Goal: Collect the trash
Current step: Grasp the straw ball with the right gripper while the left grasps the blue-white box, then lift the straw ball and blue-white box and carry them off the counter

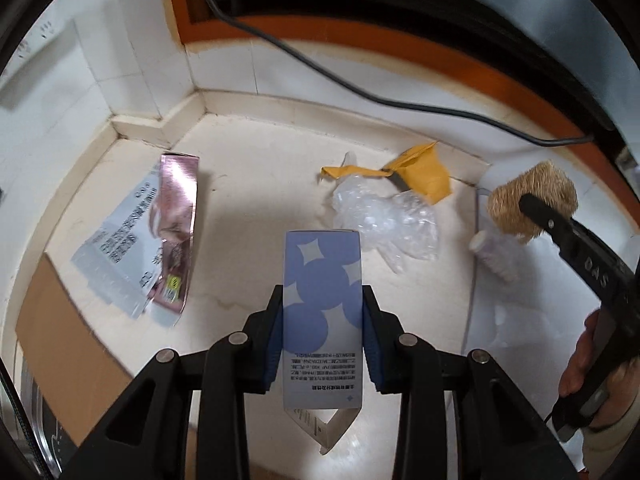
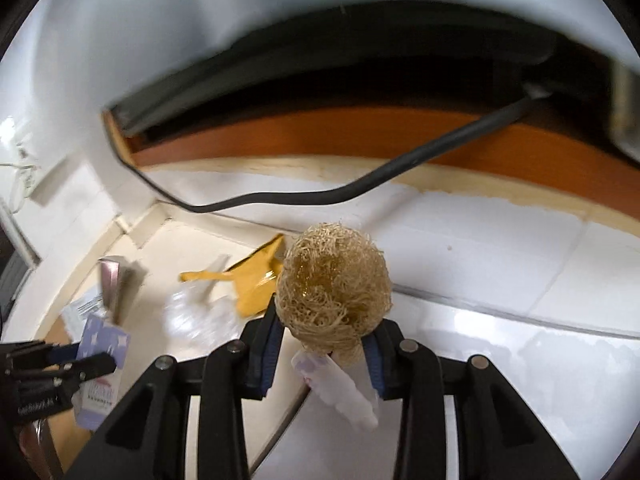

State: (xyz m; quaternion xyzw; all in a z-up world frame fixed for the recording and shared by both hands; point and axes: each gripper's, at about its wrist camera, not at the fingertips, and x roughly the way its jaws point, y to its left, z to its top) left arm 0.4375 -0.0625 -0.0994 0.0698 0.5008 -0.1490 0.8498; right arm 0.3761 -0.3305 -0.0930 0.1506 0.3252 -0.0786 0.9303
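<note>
My left gripper (image 1: 322,300) is shut on a blue and white carton (image 1: 322,280), held above the pale floor; it also shows in the right wrist view (image 2: 105,344). My right gripper (image 2: 325,322) is shut on a tan fibrous ball (image 2: 334,280), seen at the right of the left wrist view (image 1: 532,196). On the floor lie a crumpled clear plastic wrap (image 1: 384,216), a yellow paper envelope (image 1: 420,176) and a torn pink and silver package (image 1: 152,236). A white plastic bottle (image 1: 496,256) lies under the right gripper.
A black cable (image 1: 360,88) runs along the white tiled wall below an orange wooden edge (image 1: 440,52). A flat brown cardboard piece (image 1: 68,336) lies at the left. A white sheet (image 1: 520,320) covers the floor at the right.
</note>
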